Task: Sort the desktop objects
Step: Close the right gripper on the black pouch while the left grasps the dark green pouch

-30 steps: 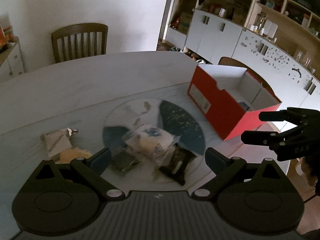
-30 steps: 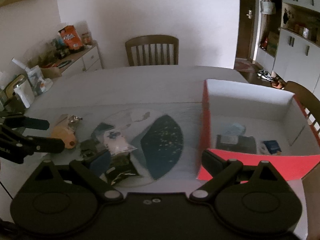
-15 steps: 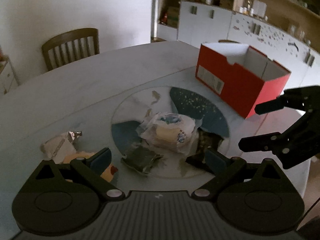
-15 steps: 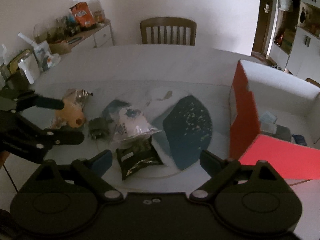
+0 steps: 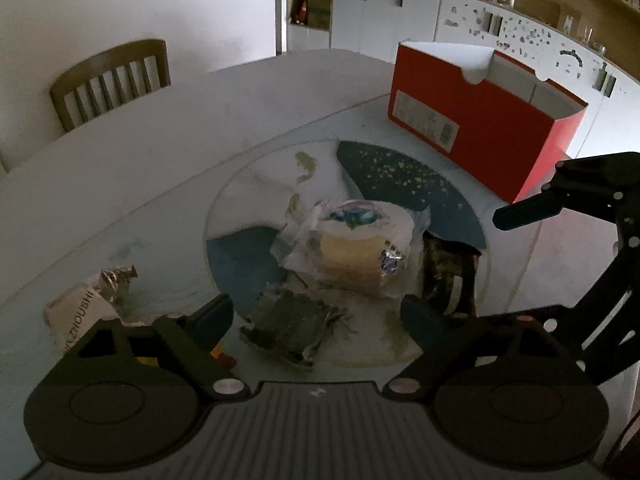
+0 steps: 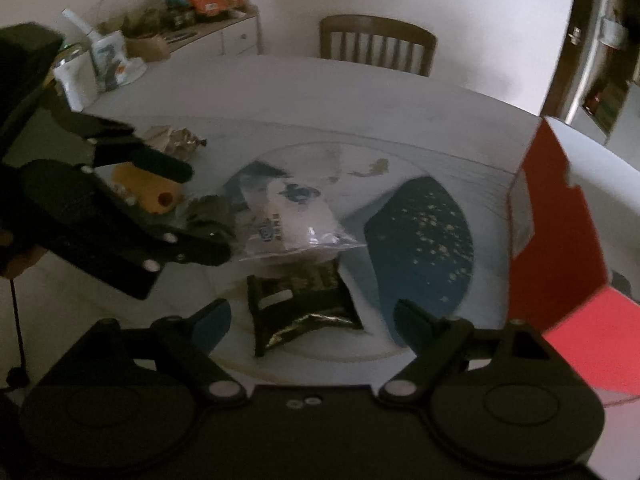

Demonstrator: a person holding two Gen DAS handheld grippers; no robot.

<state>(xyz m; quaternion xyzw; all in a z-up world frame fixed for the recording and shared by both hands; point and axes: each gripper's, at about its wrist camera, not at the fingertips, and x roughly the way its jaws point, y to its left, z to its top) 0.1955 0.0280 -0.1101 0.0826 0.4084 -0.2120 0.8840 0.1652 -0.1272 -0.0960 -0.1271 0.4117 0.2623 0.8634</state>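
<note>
White table (image 5: pixel 168 152) under dim light, round glass turntable (image 5: pixel 256 184) on it, clutter piled there. We hold the left gripper (image 5: pixel 316 314) low over the near rim, jaws wide but just been closing, nothing pressed between them; a crumpled dark green wrapper (image 5: pixel 288 324) lies in the gap on the glass. Left of that gripper, off the glass, a silver-topped paper snack bag (image 5: pixel 86 304). Just past the green wrapper, a clear bag with a cake (image 5: pixel 352 248), leaning on the dark snack packet (image 5: pixel 452 276) to its right. Our right gripper (image 6: pixel 312 316) also wide, jaws just been closing too, empty; dark snack packet sits between its fingers, untouched as far as we can tell. From the right wrist view a yellow toy (image 6: pixel 148 188) lies beside the left gripper, off the glass. Farther right, the red box (image 5: pixel 480 124) stands open, well apart from the pile. Wooden chair (image 5: pixel 108 80) at the far table edge, white cabinets (image 5: pixel 384 12) behind
</note>
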